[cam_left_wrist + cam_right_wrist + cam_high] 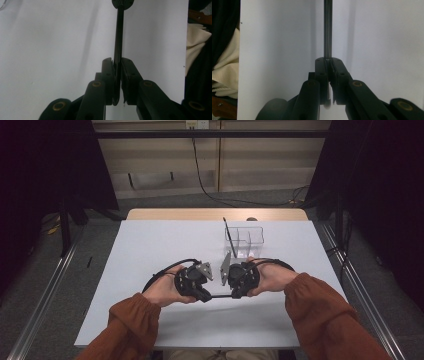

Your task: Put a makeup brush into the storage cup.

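Note:
A thin black pen [220, 296] lies level just above the white table [160, 245], stretched between my two grippers near the front edge. My left gripper [206, 296] is shut on one end of it. Its own view has the pen [118, 37] pinched between the pads [117, 61], running up to the other gripper at the top edge. My right gripper [234, 295] is shut on the other end, and the dark shaft [327, 30] rises straight out of its closed jaws [328, 61]. The two grippers face each other, close together.
A clear plastic organiser [250, 236] stands on the table behind the grippers, with another black pen [229, 236] leaning upright in its left compartment. A wooden strip [215, 214] runs along the table's far edge. Dark curtains and metal frame rails flank both sides.

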A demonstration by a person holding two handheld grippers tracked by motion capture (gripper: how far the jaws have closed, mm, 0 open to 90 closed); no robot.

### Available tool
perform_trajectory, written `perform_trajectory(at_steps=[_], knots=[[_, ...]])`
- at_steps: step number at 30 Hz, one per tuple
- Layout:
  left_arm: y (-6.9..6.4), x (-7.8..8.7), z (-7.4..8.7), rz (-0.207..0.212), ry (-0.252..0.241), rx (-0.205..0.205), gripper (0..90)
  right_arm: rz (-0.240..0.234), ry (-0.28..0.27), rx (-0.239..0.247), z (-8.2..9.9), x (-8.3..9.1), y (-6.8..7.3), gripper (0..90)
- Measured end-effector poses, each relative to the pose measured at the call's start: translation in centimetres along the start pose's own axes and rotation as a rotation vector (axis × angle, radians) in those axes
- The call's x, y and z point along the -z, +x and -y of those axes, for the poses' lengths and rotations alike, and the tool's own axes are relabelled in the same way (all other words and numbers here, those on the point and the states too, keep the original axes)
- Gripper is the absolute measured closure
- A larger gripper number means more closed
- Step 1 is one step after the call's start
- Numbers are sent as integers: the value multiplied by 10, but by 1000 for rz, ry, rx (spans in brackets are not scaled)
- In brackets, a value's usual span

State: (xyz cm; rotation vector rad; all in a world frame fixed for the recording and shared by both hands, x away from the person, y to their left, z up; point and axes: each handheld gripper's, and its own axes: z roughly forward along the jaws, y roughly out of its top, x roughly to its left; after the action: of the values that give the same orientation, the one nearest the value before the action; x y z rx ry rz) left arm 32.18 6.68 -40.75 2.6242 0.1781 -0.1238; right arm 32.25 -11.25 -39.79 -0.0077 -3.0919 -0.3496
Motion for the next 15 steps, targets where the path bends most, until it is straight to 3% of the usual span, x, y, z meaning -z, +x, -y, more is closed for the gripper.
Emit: perform_trajectory(at_steps=[3,6,10,15], knots=[[0,-1,-1,15,10,-19,839,3,1,10,0,-1,0,842],[0,-2,0,3,6,-13,842,11,-2,15,1,-2,1,841],[0,0,0,18,0,-18,842,14,-16,26,2,0,2,840],[-3,0,1,-10,-3,-50,843,8,-29,25,4,0,3,821]])
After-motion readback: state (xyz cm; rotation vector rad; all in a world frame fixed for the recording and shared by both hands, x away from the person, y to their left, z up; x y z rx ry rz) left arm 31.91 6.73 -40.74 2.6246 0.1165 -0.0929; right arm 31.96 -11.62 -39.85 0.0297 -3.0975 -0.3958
